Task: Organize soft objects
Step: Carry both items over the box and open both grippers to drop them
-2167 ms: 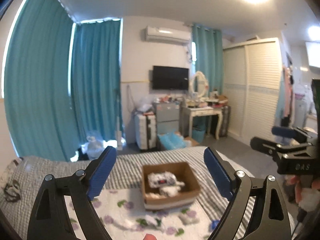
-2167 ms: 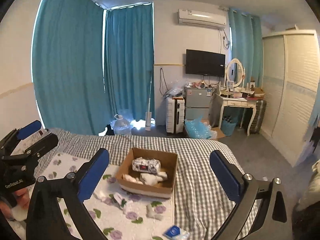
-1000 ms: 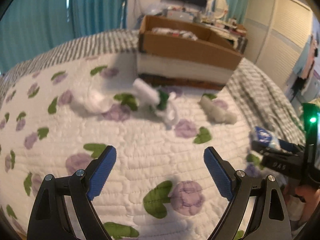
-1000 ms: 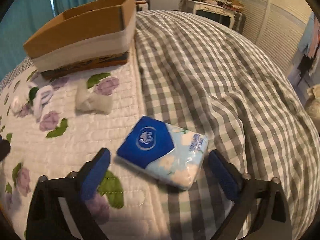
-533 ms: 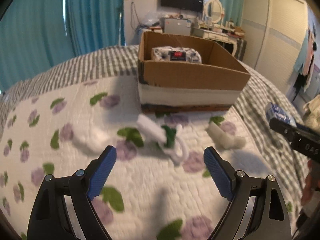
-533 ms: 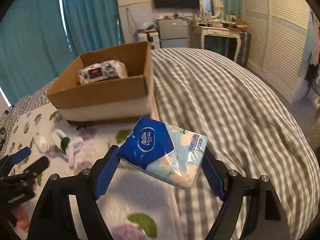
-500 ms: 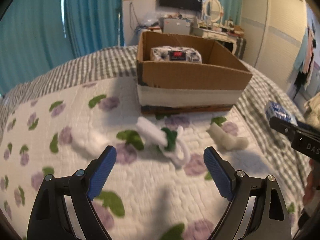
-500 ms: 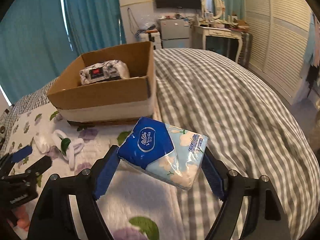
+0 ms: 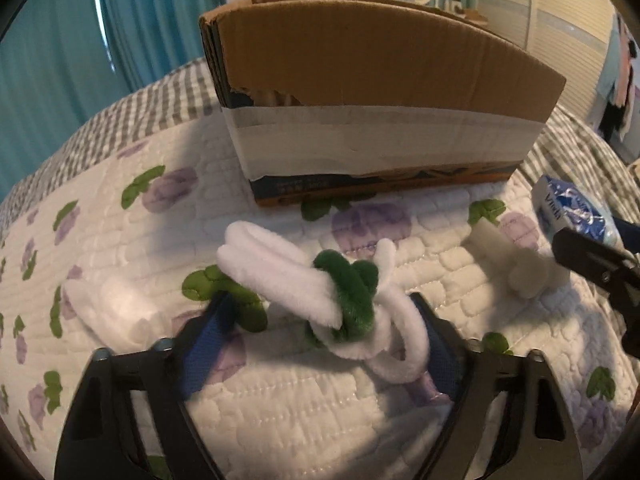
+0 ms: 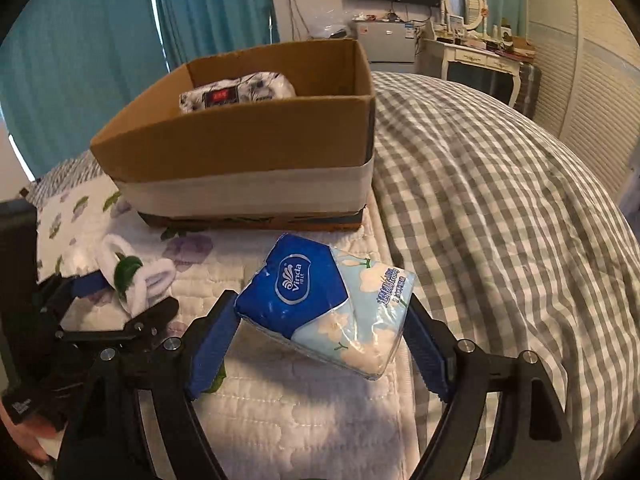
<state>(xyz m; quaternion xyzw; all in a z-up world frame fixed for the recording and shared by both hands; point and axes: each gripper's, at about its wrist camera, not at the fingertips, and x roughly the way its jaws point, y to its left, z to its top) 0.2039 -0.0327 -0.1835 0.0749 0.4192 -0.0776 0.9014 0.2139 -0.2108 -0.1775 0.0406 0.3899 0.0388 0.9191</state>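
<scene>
The left claw [image 9: 320, 344] is spread wide around a bundle [image 9: 320, 292] of white fuzzy loops tied with green; the loops lie on the floral quilt [image 9: 120, 220] and brush its right finger. The right claw [image 10: 320, 340] is closed on a tissue pack [image 10: 324, 304], held above the quilt. Just beyond both stands the box [image 10: 240, 148], with a printed packet [image 10: 240, 90] inside.

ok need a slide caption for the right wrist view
Right tool grips a blue tissue pack above the quilt, short of the cardboard box that already holds a floral pack.
</scene>
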